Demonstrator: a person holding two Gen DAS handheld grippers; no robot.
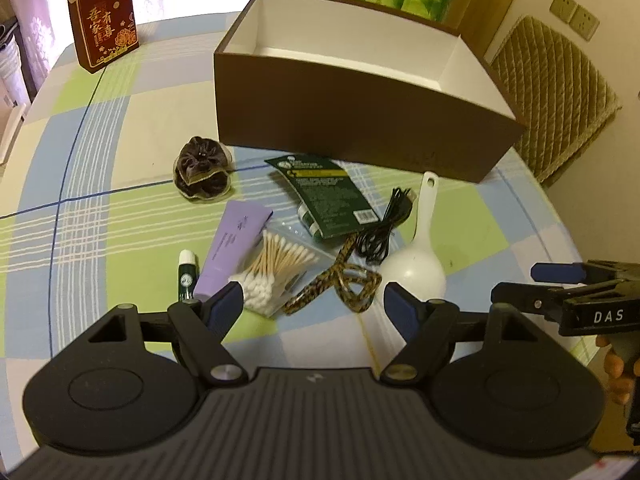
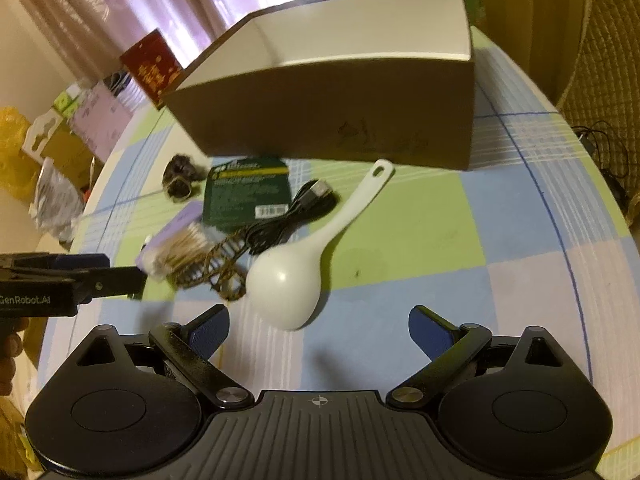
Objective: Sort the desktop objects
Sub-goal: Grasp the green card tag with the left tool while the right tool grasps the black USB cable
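Watching the left wrist view, I am seeing the clutter lying low and centre in the frame on the checked desk (image 1: 100, 128). At the far left a small green-and-white tube (image 1: 186, 273) is lying beside a lilac tube (image 1: 234, 249); next right, a clear bag of cotton swabs (image 1: 276, 270) is overlapping it. The left hand-held gripper (image 1: 314, 306) is hanging released, nothing between its pads, over the swabs and a spotted cord (image 1: 348, 282). I am judging that closing here risks pinching the slippery bag together with the cord, dragging both. Further right a black cable (image 1: 382, 228) is touching the white scoop (image 1: 418, 256), so lifting one could snag the other. The brown box (image 1: 352, 136), the likely destination, is standing open at upper centre. In the right wrist view, the right hand-held gripper (image 2: 320, 330) is also spread wide and empty, just below the scoop's bowl; the rounded bowl could squirt out of the pads.
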